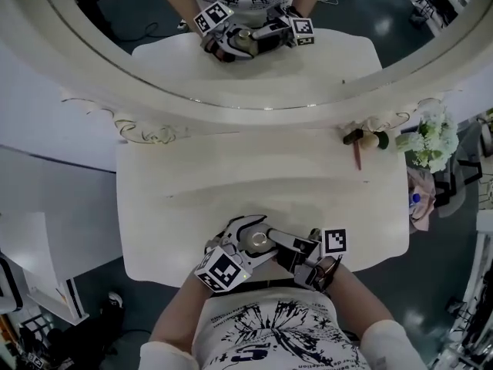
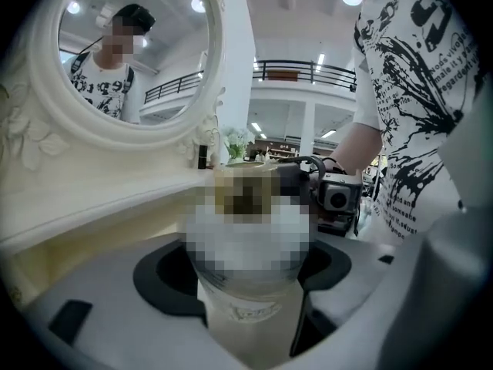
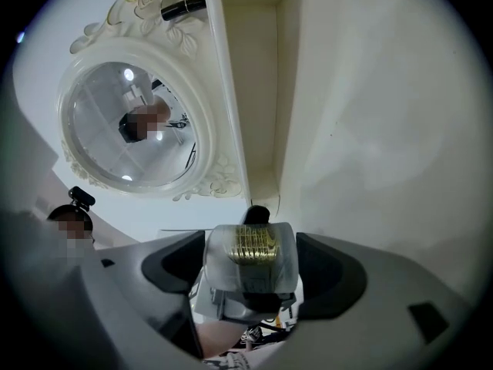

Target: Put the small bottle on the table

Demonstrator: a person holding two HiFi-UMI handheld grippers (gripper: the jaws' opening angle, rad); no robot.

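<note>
The small bottle (image 1: 259, 242) is a clear glass one with a gold top, held just above the white table (image 1: 192, 183) near its front edge. My left gripper (image 1: 248, 240) is shut on the bottle's body (image 2: 246, 318), which fills the gap between its jaws. My right gripper (image 1: 274, 245) comes in from the right and is shut on the bottle's clear cap with the ribbed gold insert (image 3: 250, 251). In the left gripper view the right gripper's camera (image 2: 337, 199) shows just behind the bottle. A mosaic patch hides the bottle's upper part there.
A big oval mirror (image 1: 231, 60) in an ornate white frame stands at the table's back. A dark stick-shaped item and small round things (image 1: 360, 140) lie at the back right, beside white flowers (image 1: 428, 140). The person's torso is close to the front edge.
</note>
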